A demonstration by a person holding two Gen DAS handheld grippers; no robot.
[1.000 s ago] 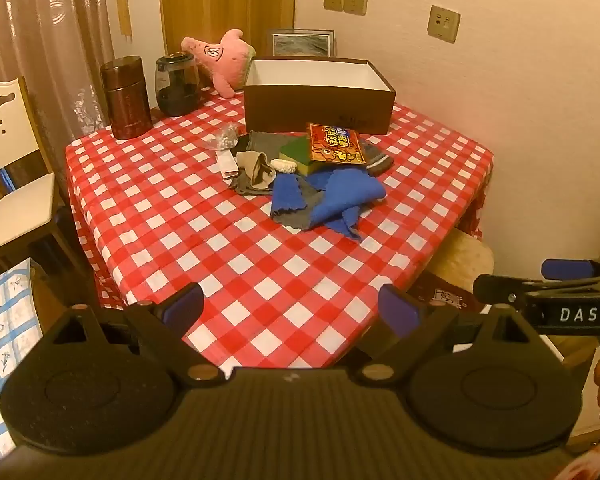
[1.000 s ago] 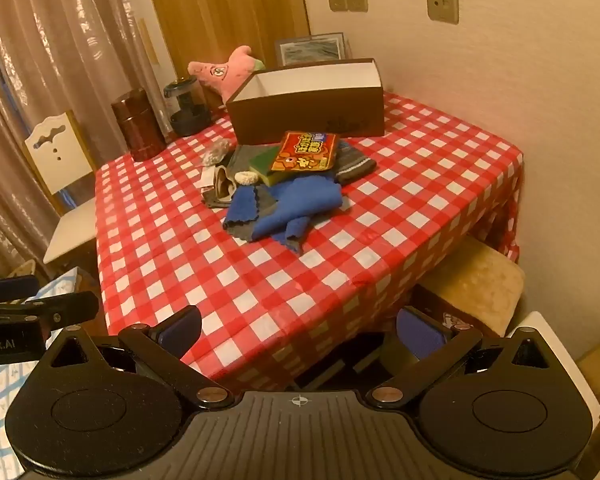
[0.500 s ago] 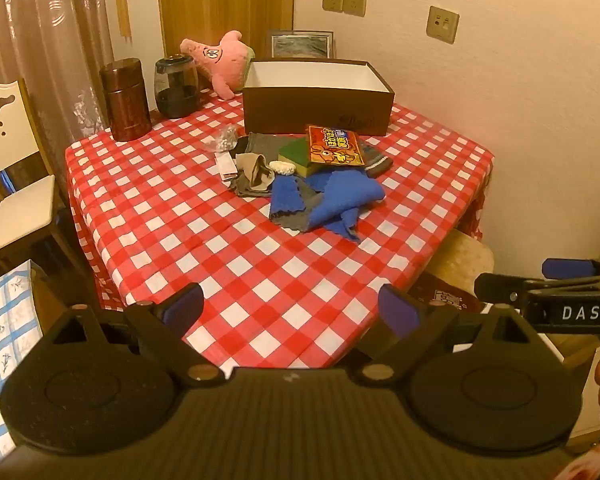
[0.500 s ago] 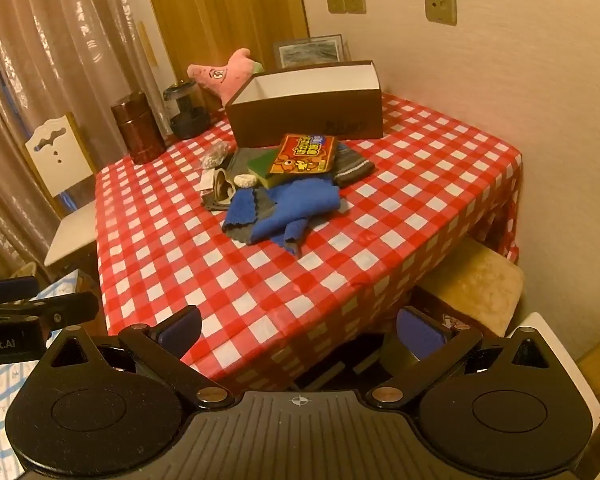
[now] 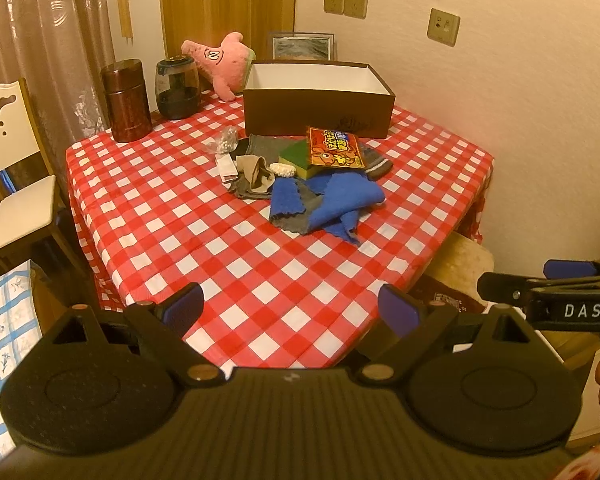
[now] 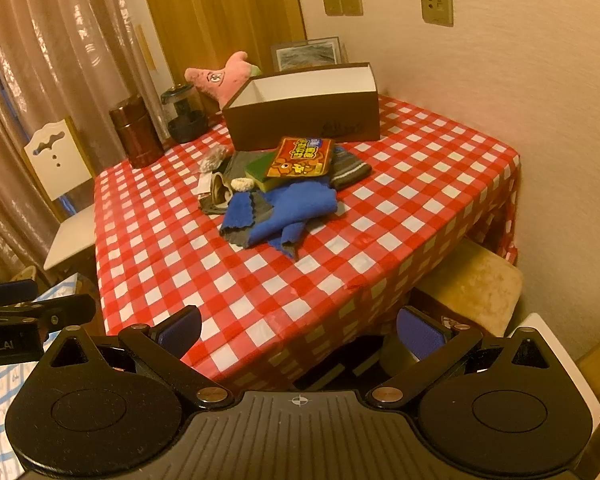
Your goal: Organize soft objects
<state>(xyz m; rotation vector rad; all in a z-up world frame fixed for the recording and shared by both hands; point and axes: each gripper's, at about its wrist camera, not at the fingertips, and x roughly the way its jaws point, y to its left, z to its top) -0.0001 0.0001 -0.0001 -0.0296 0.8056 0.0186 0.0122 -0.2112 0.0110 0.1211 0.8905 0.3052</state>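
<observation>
We hold the left gripper and the right gripper at the near edge of the table, both with jaws spread wide and nothing between them. The table wears a red-and-white checked cloth.

The soft things lie in one heap near the middle of the table, just in front of the brown box, which stands open at the far side with a white inside. Nearest us in the heap is a blue cloth, crumpled over a grey one. Behind it a green sponge carries a red printed packet on top, and a striped grey sock pokes out to the right. To the left lies a beige sock on grey fabric.

At the far left stand a dark red canister and a dark jar, with a pink plush star behind the box's left corner.
</observation>
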